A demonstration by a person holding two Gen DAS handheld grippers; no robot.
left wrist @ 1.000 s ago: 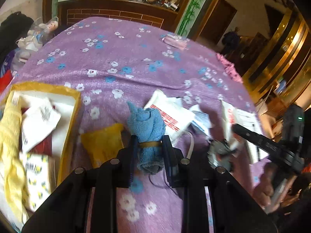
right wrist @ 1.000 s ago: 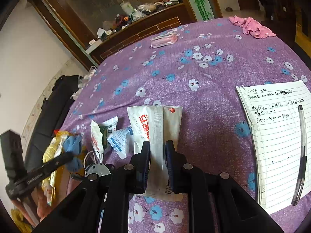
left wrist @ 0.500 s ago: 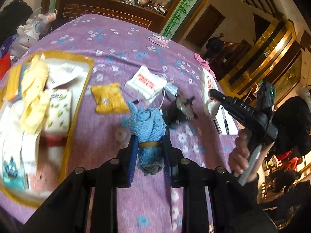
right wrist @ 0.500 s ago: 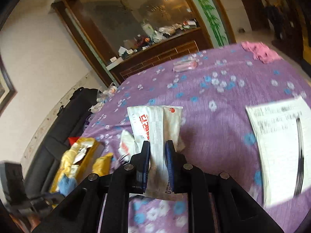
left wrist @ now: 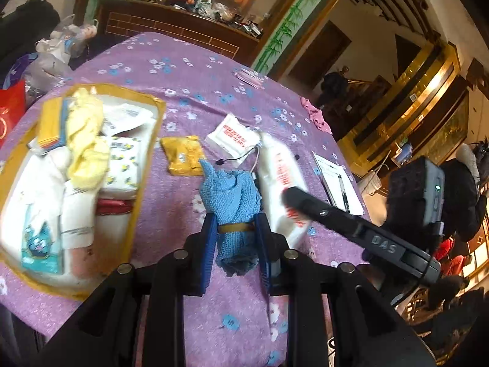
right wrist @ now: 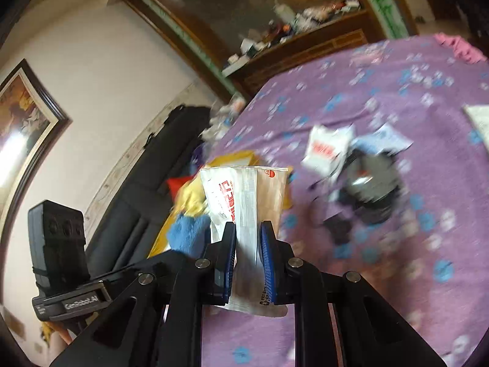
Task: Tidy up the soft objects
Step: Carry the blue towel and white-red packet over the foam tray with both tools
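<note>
Two grippers hold soft goods above the purple floral tablecloth [left wrist: 183, 70]. Nearest, the left gripper [left wrist: 237, 229] has its blue pads pressed against a banded blue towel roll [left wrist: 232, 195]. At 3 o'clock of the roll, just beside it, the right gripper [right wrist: 248, 238] is clamped on a white red-printed packet [right wrist: 244, 195], raised off the cloth. At 9 o'clock lies the yellow-rimmed tray [left wrist: 146, 168], crowded with packets and a yellow cloth. Bare cloth separates tray edge and roll. Farther, at 12 o'clock, a yellow pouch [left wrist: 183, 156] and white sachet [left wrist: 233, 136] lie flat; the notepad [left wrist: 336, 183] sits near the table's 2 o'clock edge.
</note>
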